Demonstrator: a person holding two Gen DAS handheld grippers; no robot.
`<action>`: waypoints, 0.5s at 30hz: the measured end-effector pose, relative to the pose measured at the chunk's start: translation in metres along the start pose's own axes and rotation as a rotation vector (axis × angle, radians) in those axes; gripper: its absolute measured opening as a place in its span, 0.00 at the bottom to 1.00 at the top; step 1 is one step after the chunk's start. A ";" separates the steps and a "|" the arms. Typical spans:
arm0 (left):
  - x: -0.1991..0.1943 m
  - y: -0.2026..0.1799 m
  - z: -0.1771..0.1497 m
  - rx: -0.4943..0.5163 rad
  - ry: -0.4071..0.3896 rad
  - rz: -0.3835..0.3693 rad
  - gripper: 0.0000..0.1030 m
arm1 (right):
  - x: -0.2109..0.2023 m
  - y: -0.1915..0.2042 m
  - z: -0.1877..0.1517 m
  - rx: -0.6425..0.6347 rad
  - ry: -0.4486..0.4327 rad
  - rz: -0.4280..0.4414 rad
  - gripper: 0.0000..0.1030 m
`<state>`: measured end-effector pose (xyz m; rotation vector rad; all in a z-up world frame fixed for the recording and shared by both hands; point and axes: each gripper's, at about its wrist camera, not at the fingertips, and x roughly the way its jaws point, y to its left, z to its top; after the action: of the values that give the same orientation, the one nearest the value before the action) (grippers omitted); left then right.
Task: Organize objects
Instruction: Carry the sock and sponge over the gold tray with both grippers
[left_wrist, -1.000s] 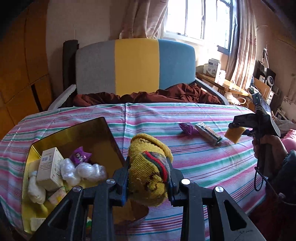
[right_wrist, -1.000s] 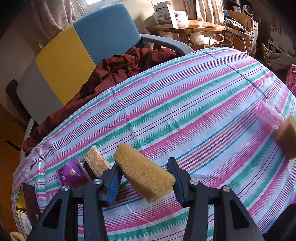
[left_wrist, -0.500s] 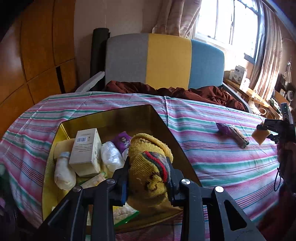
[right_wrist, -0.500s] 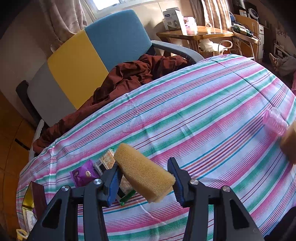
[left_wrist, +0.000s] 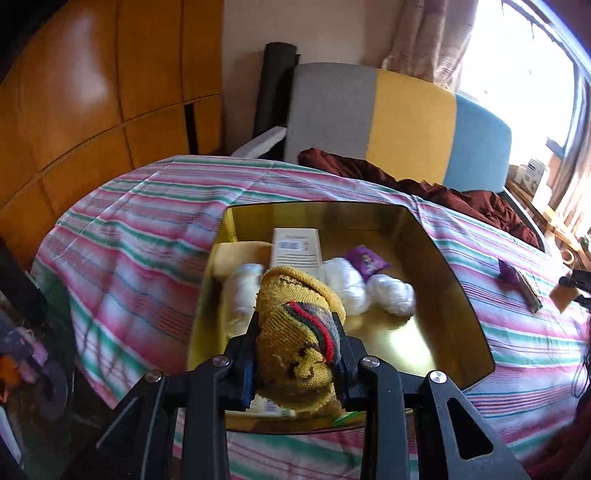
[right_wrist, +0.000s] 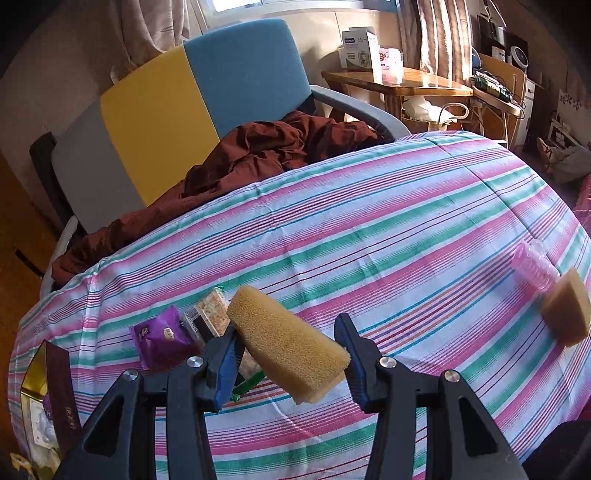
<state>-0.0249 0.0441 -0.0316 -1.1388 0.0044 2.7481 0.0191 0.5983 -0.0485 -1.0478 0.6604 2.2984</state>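
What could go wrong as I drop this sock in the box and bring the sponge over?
The sock hangs over the near edge of the gold box; released here, it may catch the rim or land outside. The box already holds a carton and wrapped bundles, so the sock may sit high. The sponge is gripped off-centre and tilted; it could slip over the snack packs.
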 end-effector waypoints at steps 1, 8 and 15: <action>0.000 0.006 -0.001 -0.017 0.004 0.003 0.31 | -0.002 0.004 0.000 -0.013 -0.009 0.011 0.48; 0.016 0.002 0.003 -0.090 0.066 -0.098 0.31 | -0.005 0.031 -0.005 -0.124 -0.034 0.056 0.48; 0.031 -0.046 0.013 -0.002 0.068 -0.162 0.31 | 0.000 0.031 -0.007 -0.133 -0.017 0.046 0.48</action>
<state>-0.0481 0.0953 -0.0415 -1.1780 -0.0793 2.5676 0.0028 0.5706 -0.0463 -1.0826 0.5360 2.4164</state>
